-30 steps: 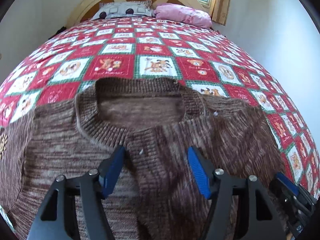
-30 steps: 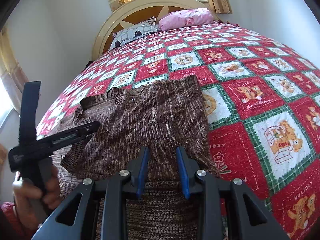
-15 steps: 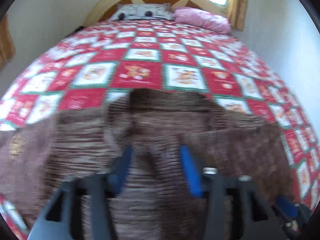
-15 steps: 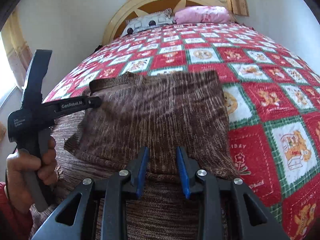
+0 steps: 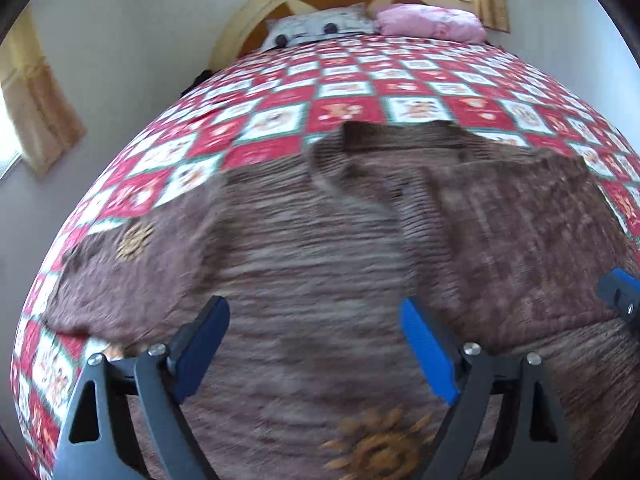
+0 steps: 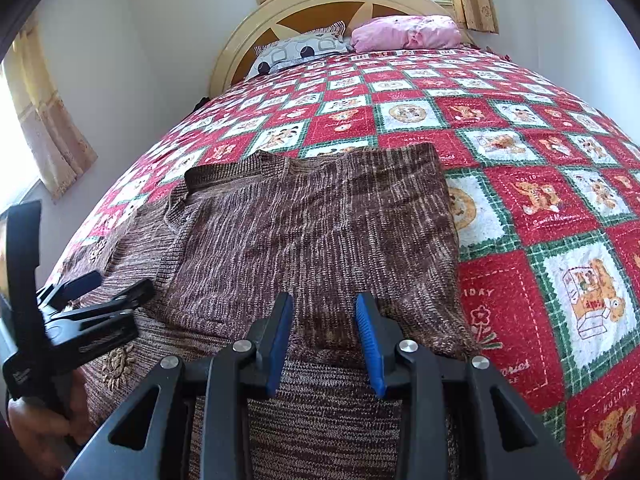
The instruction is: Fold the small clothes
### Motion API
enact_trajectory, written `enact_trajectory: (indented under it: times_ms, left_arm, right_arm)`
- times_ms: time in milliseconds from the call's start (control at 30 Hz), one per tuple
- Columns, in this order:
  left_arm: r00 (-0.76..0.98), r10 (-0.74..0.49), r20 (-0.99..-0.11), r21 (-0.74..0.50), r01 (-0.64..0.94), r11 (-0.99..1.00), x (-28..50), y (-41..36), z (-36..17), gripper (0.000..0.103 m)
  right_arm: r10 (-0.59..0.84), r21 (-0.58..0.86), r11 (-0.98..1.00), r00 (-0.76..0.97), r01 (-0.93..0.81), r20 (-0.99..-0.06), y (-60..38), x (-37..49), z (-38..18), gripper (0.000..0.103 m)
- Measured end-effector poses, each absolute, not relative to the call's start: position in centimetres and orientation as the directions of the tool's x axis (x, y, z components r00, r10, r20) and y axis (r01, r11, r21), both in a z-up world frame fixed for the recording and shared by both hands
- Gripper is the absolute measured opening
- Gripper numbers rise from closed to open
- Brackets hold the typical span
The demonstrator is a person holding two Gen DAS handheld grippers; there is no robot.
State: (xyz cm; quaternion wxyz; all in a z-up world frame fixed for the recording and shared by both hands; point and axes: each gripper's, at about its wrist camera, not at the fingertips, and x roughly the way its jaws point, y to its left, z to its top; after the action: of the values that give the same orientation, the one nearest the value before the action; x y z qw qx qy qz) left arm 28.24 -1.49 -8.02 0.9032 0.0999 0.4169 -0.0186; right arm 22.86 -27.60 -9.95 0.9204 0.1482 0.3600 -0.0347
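A: Where was the brown knitted sweater [image 6: 312, 232] pictured?

B: It was laid flat at the near left of the red patchwork quilt [image 6: 520, 128], its right side already folded inward over the body, collar [image 5: 360, 140] toward the far headboard [image 6: 320, 4].

A: How were the grippers seen?

B: The right gripper [image 6: 326, 340] was held over the folded panel's near edge, jaws parted, nothing grasped. The left gripper [image 5: 312, 344] was held above the unfolded left half, jaws spread wide and empty; that view was blurred.

A: What was judged necessary for the step?

B: The left sleeve edge should probably be pinched near its outer rim and carried rightward, with the folded panel kept flat.
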Motion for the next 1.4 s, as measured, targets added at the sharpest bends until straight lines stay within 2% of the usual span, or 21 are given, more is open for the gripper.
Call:
enact_trajectory:
  times_ms: [133,200,300,433,533,600,667,700,800,833,867,900,933,967,1100,1233,1333,1400]
  left_arm:
    - [0.700,0.013,-0.714,0.088,0.071,0.994,26.3,4.0,-6.4,0.092]
    - [0.737,0.049,-0.674,0.051,-0.020,0.999,25.5,8.4,-5.2,0.102]
    - [0.765,0.153,-0.626,-0.024,-0.215,0.976,25.0,16.2,-3.9,0.103]
    - [0.718,0.194,-0.668,-0.191,-0.417,0.889,25.7,25.3,-4.6,0.103]
    - [0.672,0.217,-0.708,-0.226,-0.506,0.832,26.8,28.7,-6.0,0.102]
    - [0.627,0.184,-0.757,-0.266,-0.552,0.790,28.3,30.9,-7.7,0.097]
    - [0.615,0.114,-0.781,-0.330,-0.560,0.760,29.0,32.0,-9.1,0.087]
    - [0.604,0.101,-0.790,-0.341,-0.571,0.747,29.5,32.2,-9.7,0.087]
    - [0.619,0.140,-0.772,-0.317,-0.567,0.760,29.7,31.4,-9.6,0.082]
    - [0.622,0.139,-0.771,-0.314,-0.561,0.765,29.9,31.2,-9.5,0.072]
    - [0.624,0.142,-0.768,-0.306,-0.553,0.775,30.2,30.9,-9.6,0.056]
    - [0.628,0.134,-0.767,-0.308,-0.543,0.781,30.4,30.8,-9.6,0.045]
    - [0.634,0.111,-0.765,-0.321,-0.526,0.787,30.8,30.9,-9.7,0.015]
    - [0.634,0.057,-0.771,-0.356,-0.504,0.787,31.3,31.0,-10.0,0.010]
    - [0.629,0.091,-0.772,-0.315,-0.503,0.805,31.8,30.3,-8.9,0.008]
    - [0.680,0.098,-0.726,-0.276,-0.419,0.865,32.6,26.8,-6.1,0.008]
    - [0.737,0.037,-0.675,-0.264,-0.287,0.921,32.4,21.7,-3.5,0.008]
    - [0.767,-0.028,-0.641,-0.218,-0.147,0.965,31.6,15.9,-1.9,0.008]
  right_arm:
    - [0.041,0.245,0.954,0.738,0.171,-0.674,-27.6,22.9,-9.9,0.035]
    - [0.040,0.244,0.954,0.737,0.171,-0.674,-27.6,22.9,-9.9,0.035]
    - [0.037,0.240,0.955,0.736,0.172,-0.676,-27.6,22.8,-9.9,0.035]
    - [0.037,0.240,0.955,0.736,0.172,-0.676,-27.6,22.9,-9.9,0.035]
    - [0.030,0.232,0.957,0.734,0.175,-0.679,-27.5,23.0,-9.9,0.035]
    - [0.027,0.227,0.958,0.733,0.175,-0.680,-27.4,23.0,-9.9,0.035]
    - [0.027,0.226,0.958,0.733,0.174,-0.680,-27.3,22.9,-9.9,0.036]
    - [0.027,0.226,0.958,0.733,0.174,-0.680,-27.3,22.9,-9.9,0.036]
    - [0.024,0.224,0.959,0.732,0.176,-0.681,-27.2,23.0,-9.9,0.036]
    - [0.023,0.222,0.959,0.732,0.177,-0.681,-27.2,23.0,-9.9,0.036]
    - [0.022,0.220,0.959,0.732,0.177,-0.681,-27.2,23.0,-9.9,0.036]
    - [0.021,0.219,0.959,0.731,0.177,-0.682,-27.2,23.0,-9.9,0.036]
    - [0.020,0.219,0.959,0.731,0.177,-0.682,-27.1,23.0,-9.9,0.037]
    - [0.021,0.220,0.959,0.732,0.177,-0.681,-27.2,23.0,-9.9,0.037]
    - [0.020,0.219,0.959,0.732,0.178,-0.681,-27.1,23.0,-9.9,0.037]
    - [0.020,0.219,0.959,0.732,0.178,-0.681,-27.1,23.0,-9.9,0.037]
    - [0.020,0.220,0.959,0.732,0.178,-0.681,-27.1,23.0,-9.9,0.037]
    - [0.022,0.222,0.959,0.732,0.178,-0.681,-27.2,23.0,-9.9,0.037]
